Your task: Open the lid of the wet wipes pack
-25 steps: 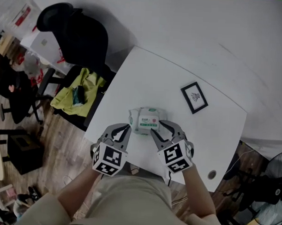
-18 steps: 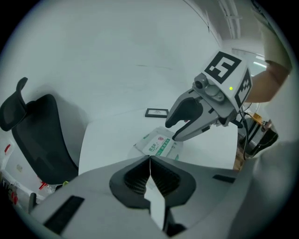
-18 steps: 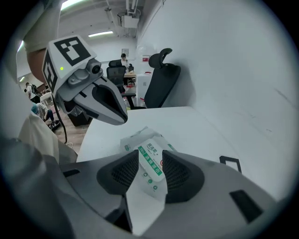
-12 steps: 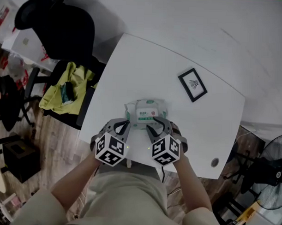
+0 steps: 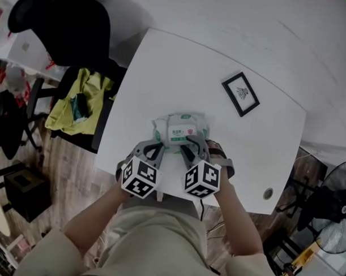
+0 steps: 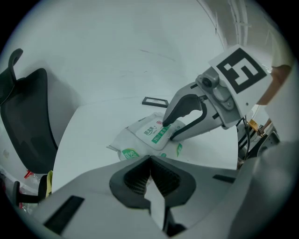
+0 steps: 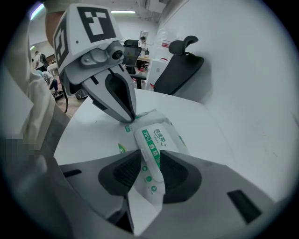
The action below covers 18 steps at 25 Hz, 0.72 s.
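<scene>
Two grippers meet at the wet wipes pack point(image 5: 161, 127), which lies near the front edge of the white table point(image 5: 164, 66). The right gripper point(image 5: 190, 142) has just been closing its jaws and clamps the pack's lid point(image 5: 183, 132) between its pads. The left gripper point(image 5: 159, 146) has its jaws pressed together, tips at the pack's near left corner.

The wet wipes pack point(image 5: 182, 126) lies on the table point(image 5: 164, 66), near the edge closest to me. The picture frame point(image 5: 241, 94) lies behind it to the right, well apart. My left gripper point(image 5: 156, 145) meets the pack's near left corner. The jaws of my right gripper point(image 5: 190, 144) have just been closing on the lid point(image 7: 152, 140) between them. A chair point(image 5: 63, 29) stands off the table's left side.
</scene>
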Each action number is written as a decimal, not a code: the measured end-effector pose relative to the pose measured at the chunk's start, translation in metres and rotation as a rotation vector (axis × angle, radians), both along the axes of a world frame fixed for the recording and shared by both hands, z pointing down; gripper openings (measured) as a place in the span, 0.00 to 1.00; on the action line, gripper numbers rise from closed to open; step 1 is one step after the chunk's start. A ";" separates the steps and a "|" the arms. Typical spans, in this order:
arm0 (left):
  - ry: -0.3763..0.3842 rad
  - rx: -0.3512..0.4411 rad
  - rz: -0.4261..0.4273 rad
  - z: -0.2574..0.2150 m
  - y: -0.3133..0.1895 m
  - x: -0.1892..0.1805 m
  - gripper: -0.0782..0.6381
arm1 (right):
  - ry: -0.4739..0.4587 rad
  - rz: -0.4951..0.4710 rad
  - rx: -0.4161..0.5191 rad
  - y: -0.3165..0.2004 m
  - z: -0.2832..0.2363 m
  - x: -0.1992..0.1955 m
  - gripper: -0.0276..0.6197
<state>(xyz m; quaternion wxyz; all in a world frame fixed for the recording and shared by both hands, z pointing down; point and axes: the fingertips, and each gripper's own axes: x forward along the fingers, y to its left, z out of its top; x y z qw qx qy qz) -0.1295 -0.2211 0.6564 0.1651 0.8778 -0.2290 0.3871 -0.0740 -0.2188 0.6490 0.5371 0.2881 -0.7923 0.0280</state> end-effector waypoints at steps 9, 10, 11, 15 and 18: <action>-0.022 0.017 -0.015 0.008 -0.001 0.001 0.14 | 0.100 -0.125 0.067 0.005 0.004 -0.003 0.16; -0.024 0.014 -0.018 0.009 -0.001 0.001 0.14 | 0.106 -0.132 0.072 0.006 0.004 -0.004 0.16; -0.024 0.009 -0.024 0.009 0.000 0.001 0.14 | 0.110 -0.138 0.077 0.007 0.004 -0.004 0.15; -0.016 0.009 -0.044 0.007 -0.001 0.001 0.14 | 0.111 -0.156 0.087 0.008 -0.002 -0.004 0.13; -0.021 0.032 -0.049 0.008 -0.001 0.001 0.14 | 0.097 -0.153 0.078 0.005 -0.011 -0.004 0.10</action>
